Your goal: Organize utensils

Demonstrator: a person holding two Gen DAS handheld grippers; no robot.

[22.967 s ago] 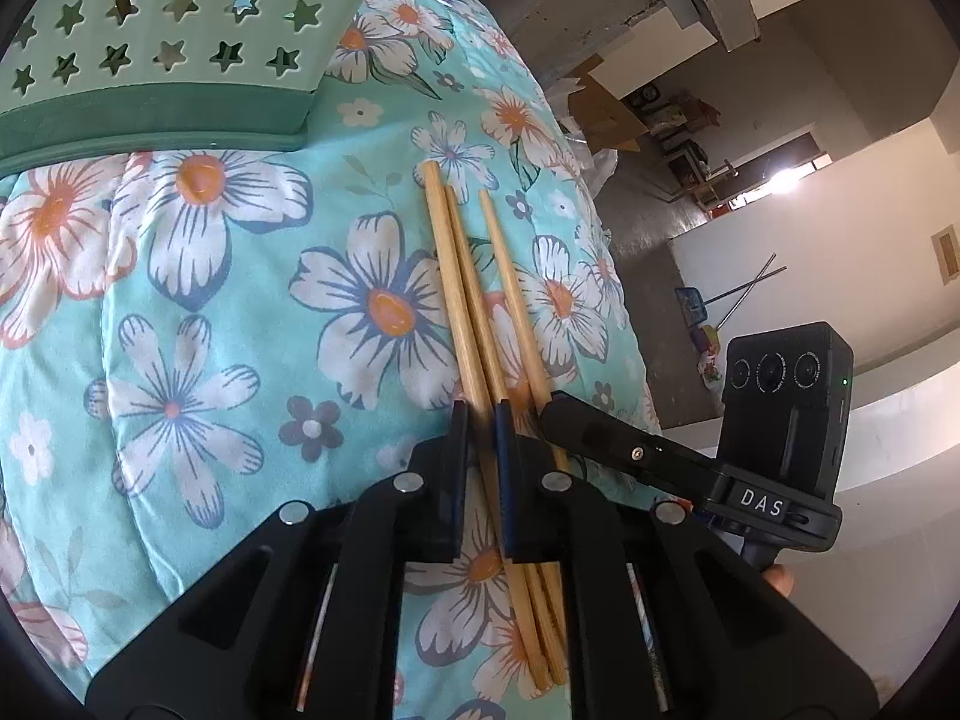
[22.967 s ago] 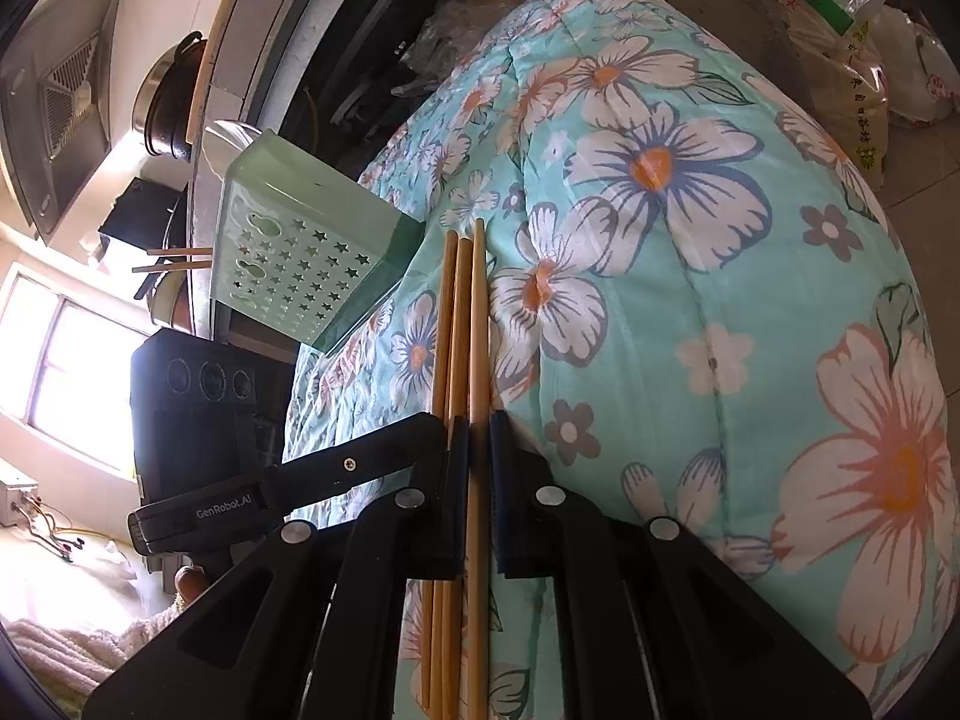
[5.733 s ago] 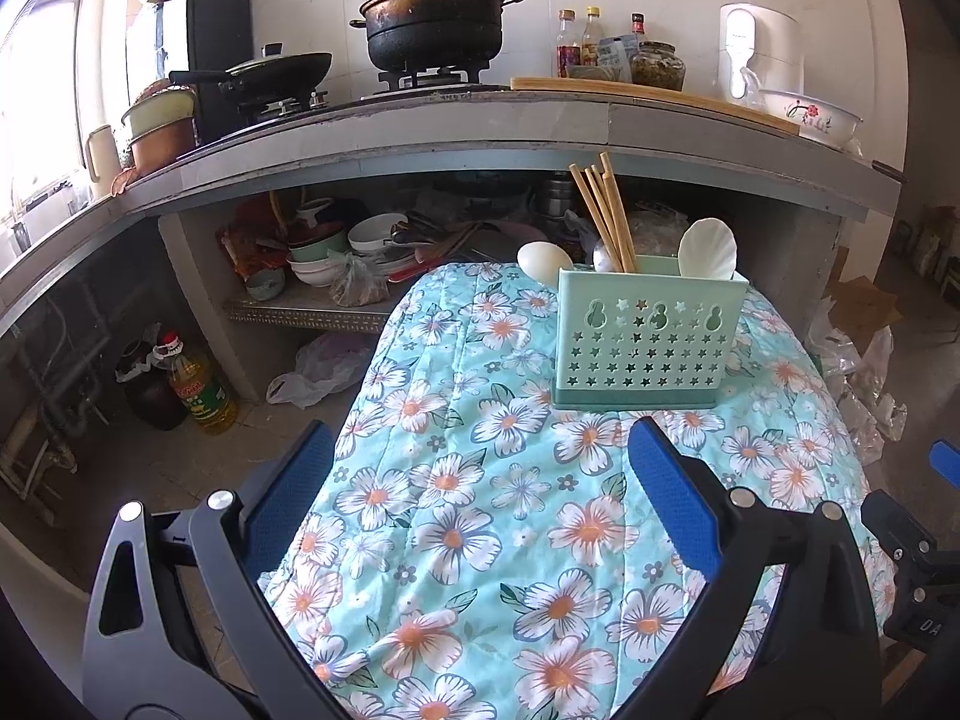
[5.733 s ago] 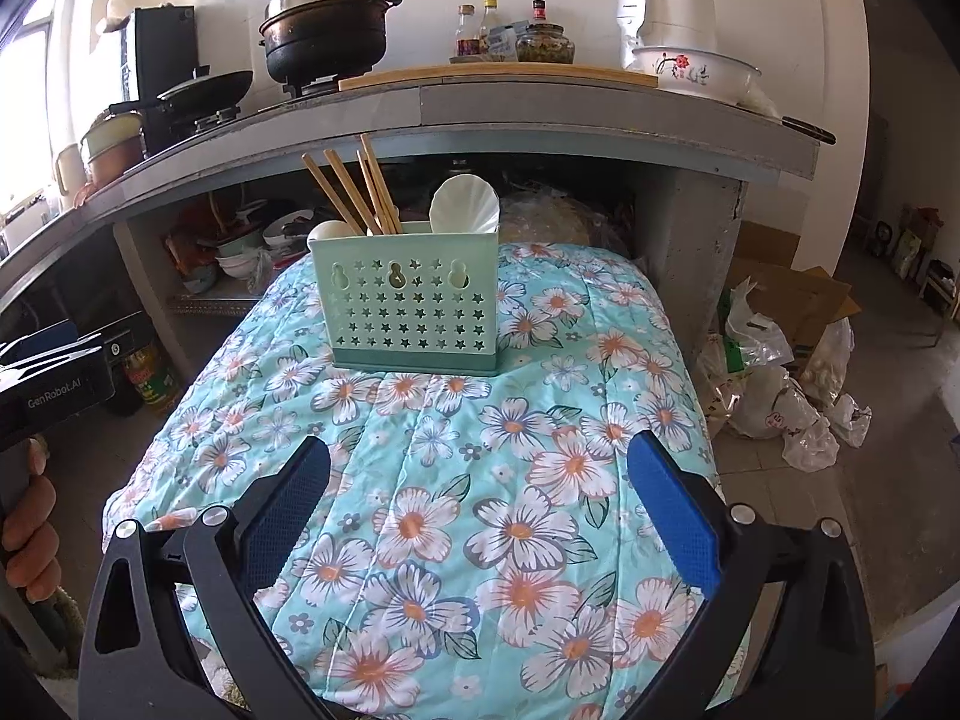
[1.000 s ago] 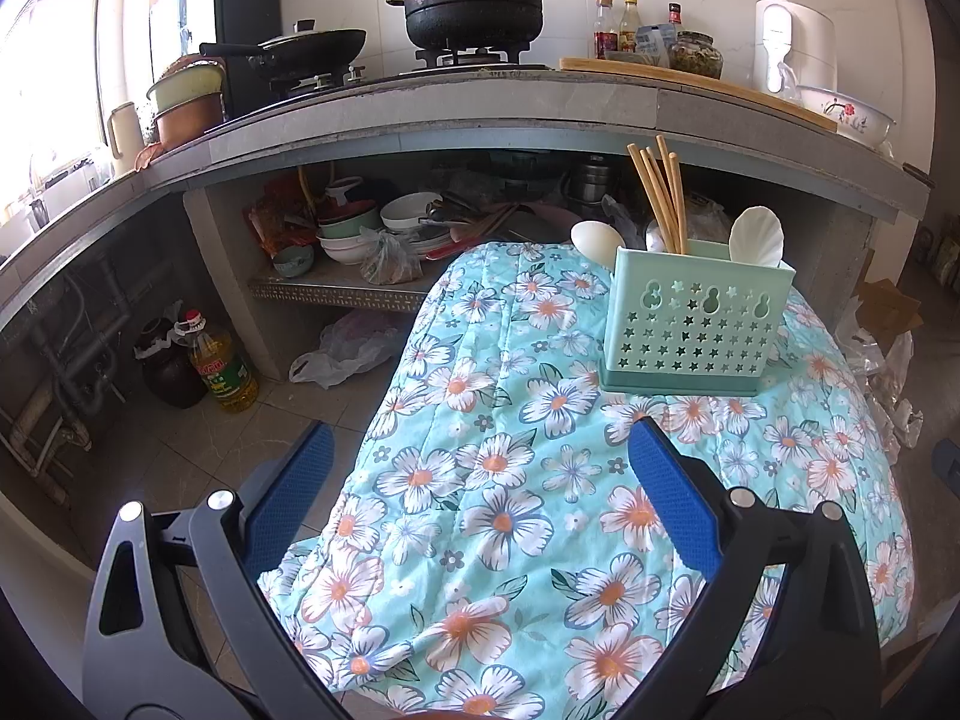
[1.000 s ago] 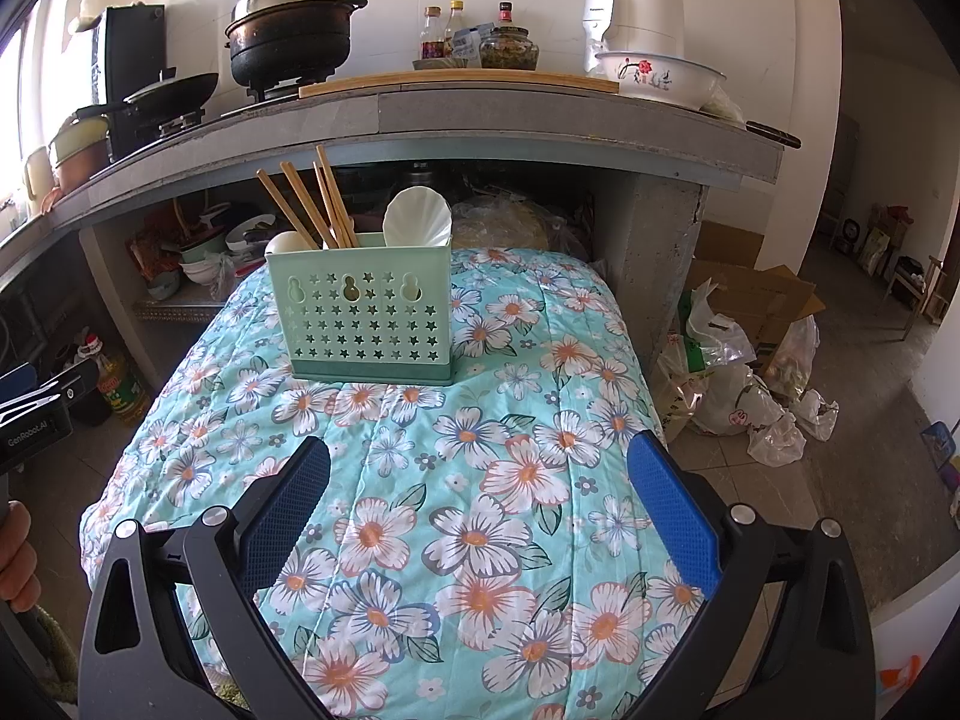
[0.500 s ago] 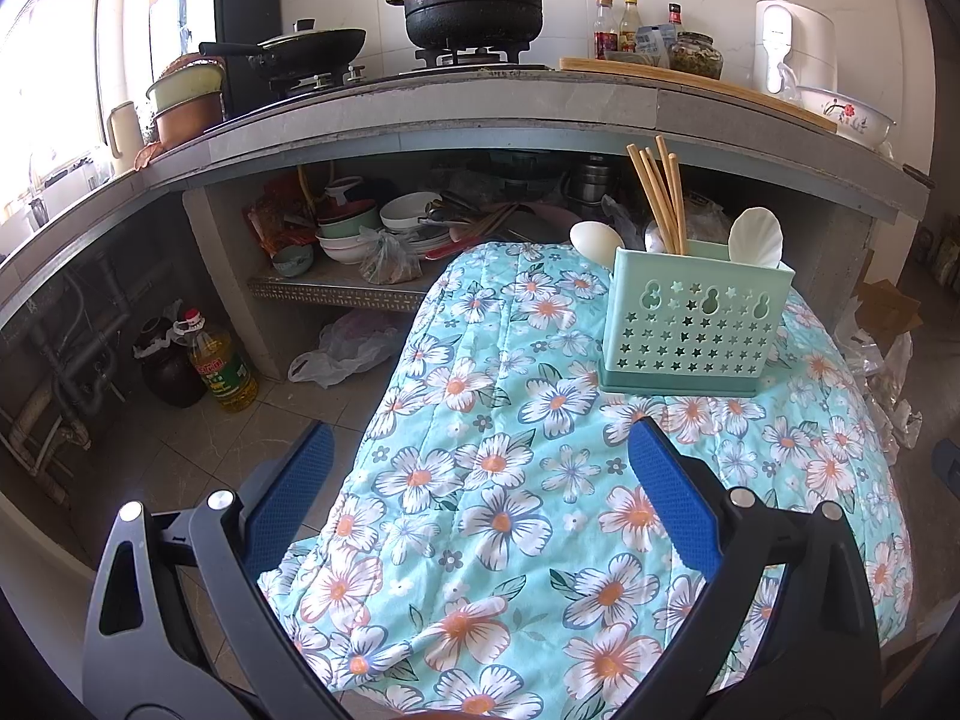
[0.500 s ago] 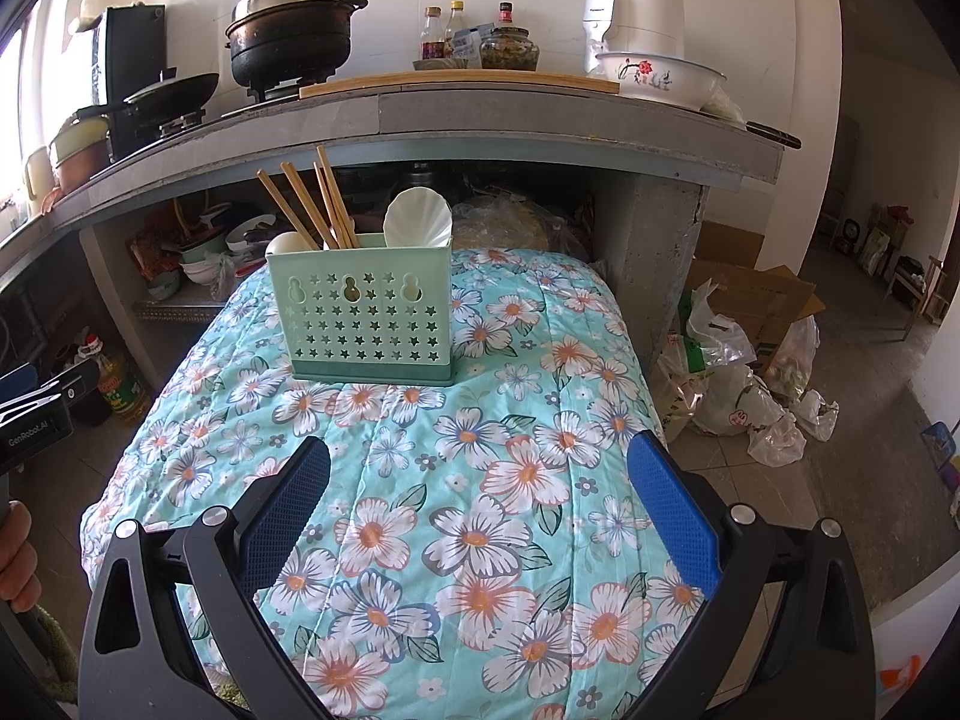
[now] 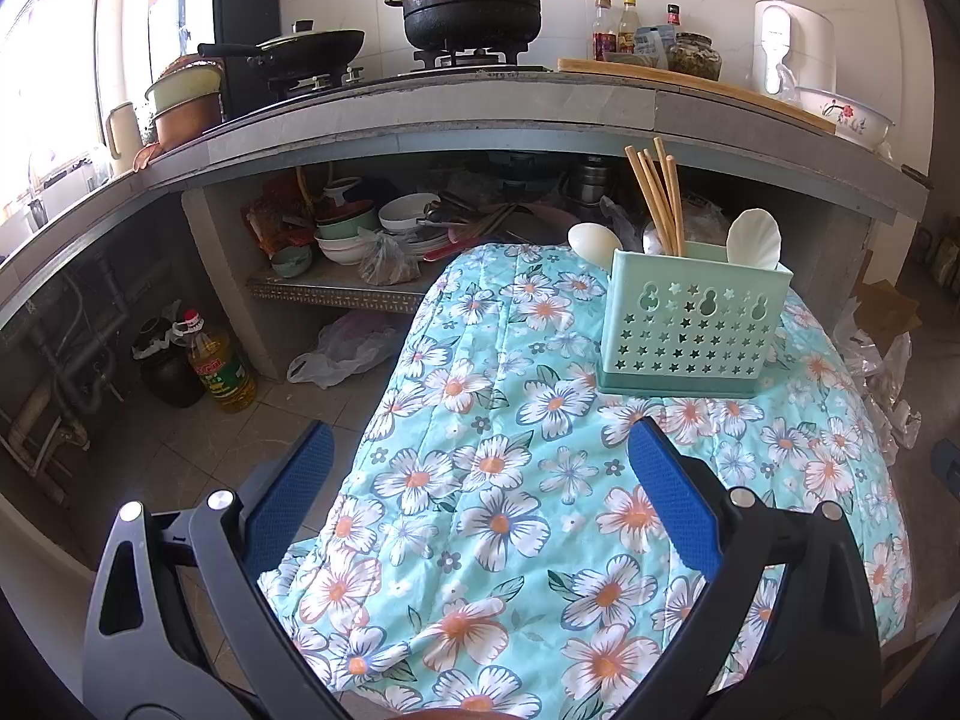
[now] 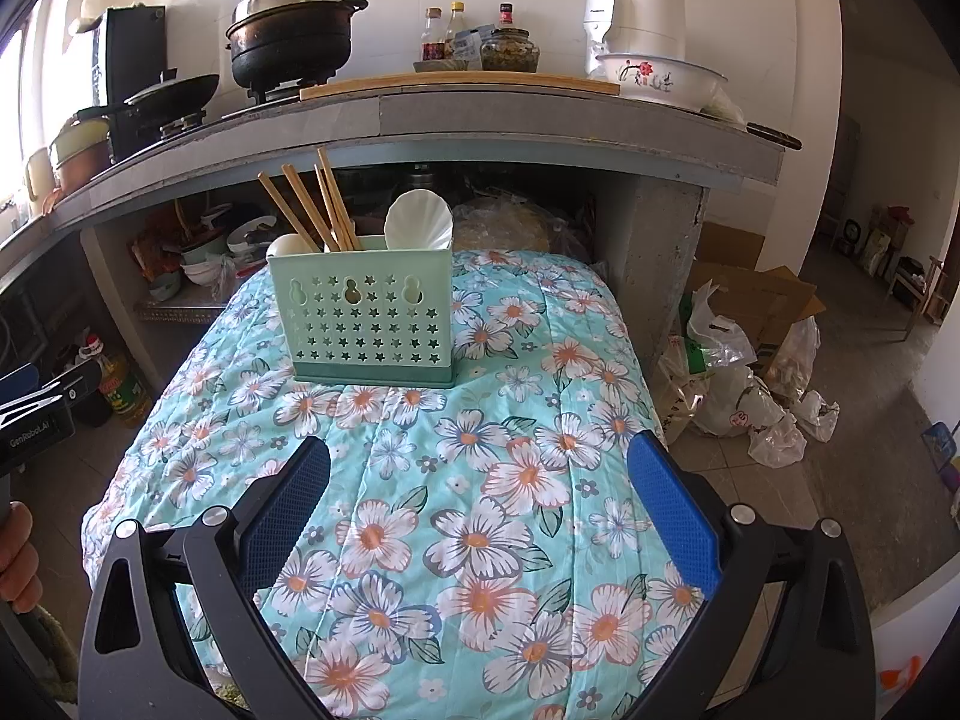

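Both my left gripper (image 9: 480, 489) and right gripper (image 10: 477, 489) gape wide and empty; nudging the utensil caddy (image 10: 366, 318) at twelve o'clock could topple its chopsticks (image 10: 312, 207).

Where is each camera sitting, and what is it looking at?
Left wrist: rides the left gripper, open, looking across the flowery cloth at the green holder from its left.
Right wrist: rides the right gripper, open, facing the holder more squarely; a hand shows.
Both see the chopsticks, holder, cloth.
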